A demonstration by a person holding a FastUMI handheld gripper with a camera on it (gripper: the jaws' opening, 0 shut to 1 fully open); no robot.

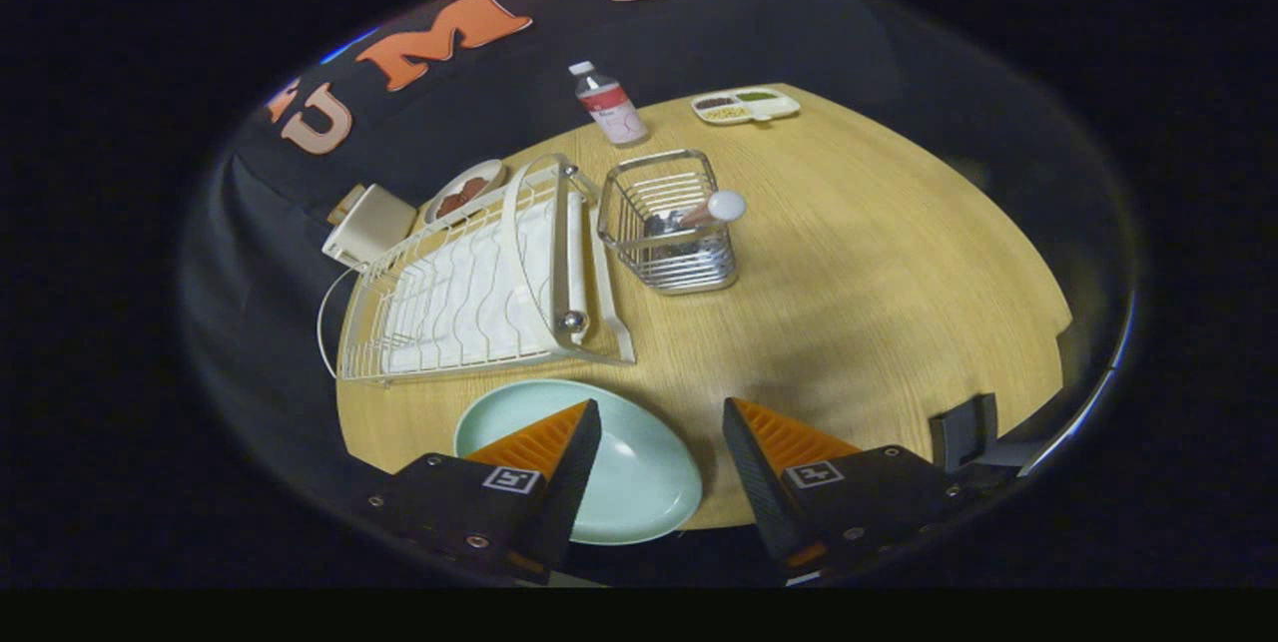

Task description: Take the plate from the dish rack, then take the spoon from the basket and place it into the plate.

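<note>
Tongs (662,422) spread wide, pinching nothing, hovering over table (879,303). Plate (624,482) flat on table, partly under left finger and reaching into the gap between the two. Just beyond it, rack (469,283), empty, long axis running left to right. Basket (671,223) ahead, just right of rack. Spoon (711,211) standing in basket, bowl end up, leaning right. Bottle (609,105) and tray (745,106) far beyond, near far edge. Open tabletop ahead and right of right finger.
</note>
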